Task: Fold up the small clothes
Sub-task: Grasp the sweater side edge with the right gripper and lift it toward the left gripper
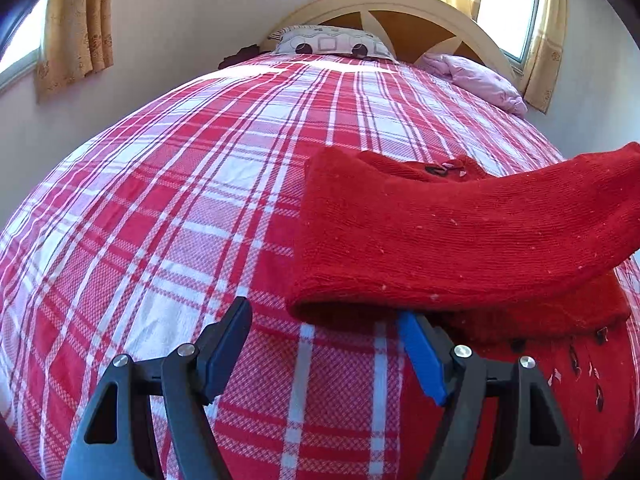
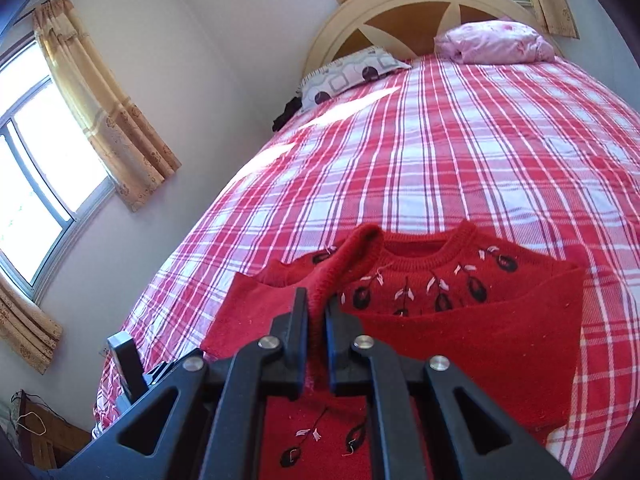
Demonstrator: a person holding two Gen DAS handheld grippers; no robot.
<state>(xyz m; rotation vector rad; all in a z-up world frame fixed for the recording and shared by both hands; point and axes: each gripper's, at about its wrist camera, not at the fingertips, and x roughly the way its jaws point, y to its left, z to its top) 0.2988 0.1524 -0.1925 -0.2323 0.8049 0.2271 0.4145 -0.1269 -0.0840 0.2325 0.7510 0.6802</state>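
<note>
A small red knitted sweater point(image 2: 460, 340) with black and pink embroidery lies on the plaid bed, neck towards the headboard. My right gripper point(image 2: 318, 304) is shut on a raised fold of the sweater's knit, which stands up as a ridge between its fingers. In the left wrist view a red sleeve point(image 1: 460, 232) lies folded across the sweater's body. My left gripper point(image 1: 323, 312) is open just in front of the sleeve's near edge. Its blue pad point(image 1: 420, 356) reaches that edge, and nothing is pinched between the pads.
The red and white plaid sheet point(image 1: 180, 220) covers the whole bed. A patterned pillow point(image 1: 332, 42) and a pink pillow point(image 1: 476, 76) lie by the arched headboard point(image 2: 400, 4). Curtained windows point(image 2: 36, 172) and a wall run along the bed's left side. Wooden furniture point(image 2: 44, 436) stands low at the left.
</note>
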